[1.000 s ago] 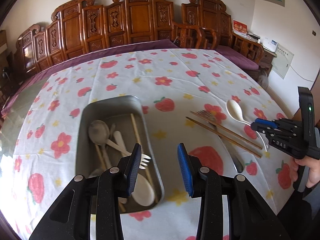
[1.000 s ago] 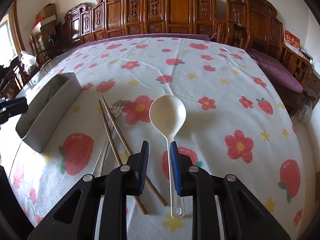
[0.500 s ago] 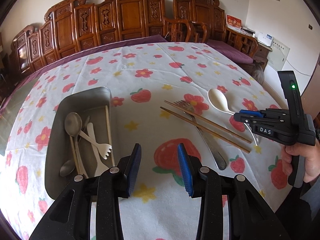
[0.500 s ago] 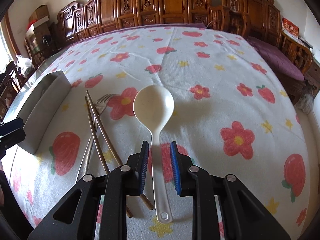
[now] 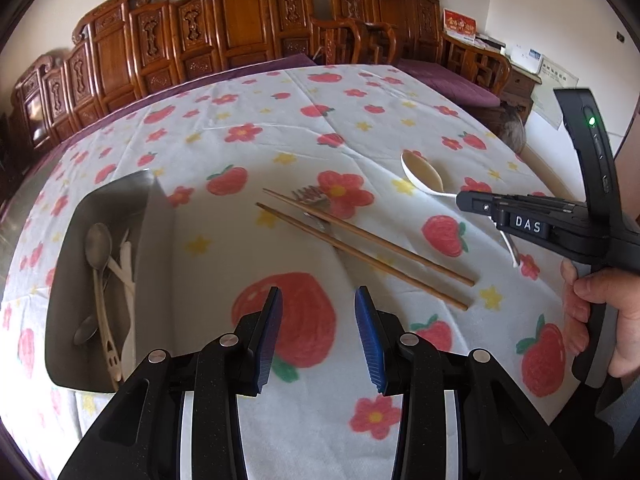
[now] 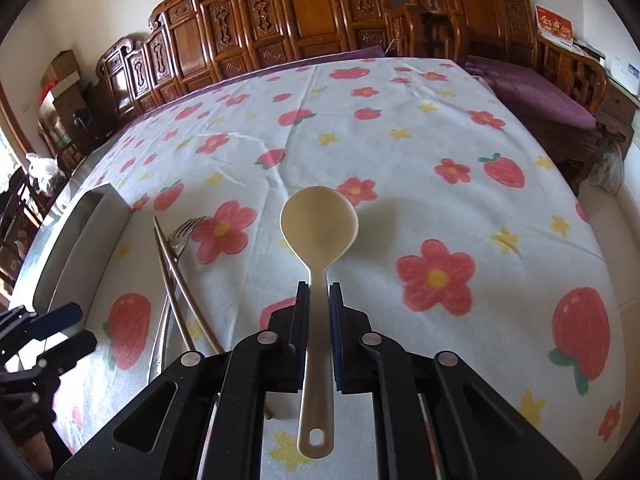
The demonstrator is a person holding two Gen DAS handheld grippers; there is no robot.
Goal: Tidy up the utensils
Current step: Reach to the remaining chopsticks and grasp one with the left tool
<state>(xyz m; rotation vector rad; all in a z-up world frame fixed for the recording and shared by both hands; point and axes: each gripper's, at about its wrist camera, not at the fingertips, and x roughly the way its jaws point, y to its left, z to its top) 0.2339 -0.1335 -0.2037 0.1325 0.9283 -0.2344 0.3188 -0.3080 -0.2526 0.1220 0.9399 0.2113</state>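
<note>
Change: a second ago our right gripper [image 6: 319, 296] was standing open over the spoon [image 6: 319, 224]; now we are straddling its neck, and the jaws are sitting narrow on either side.
Right grip: we cannot tell whether the pads are pinching yet; a thin gap may be showing on each side.
Left gripper [image 5: 318, 312]: we are holding it wide open and empty, having swung it off the tray [image 5: 158, 240] toward mid-table.
Meaning: we judge the pickup is starting; the spoon is lying on the cloth [image 6: 420, 120], still to be moved to the tray.
Waiting: chopsticks [image 5: 360, 254] are lying across a fork [image 5: 308, 196].
Tray: it is already holding spoons and a white fork.
Room: carved chairs [image 6: 320, 12] are lining the far edge.
</note>
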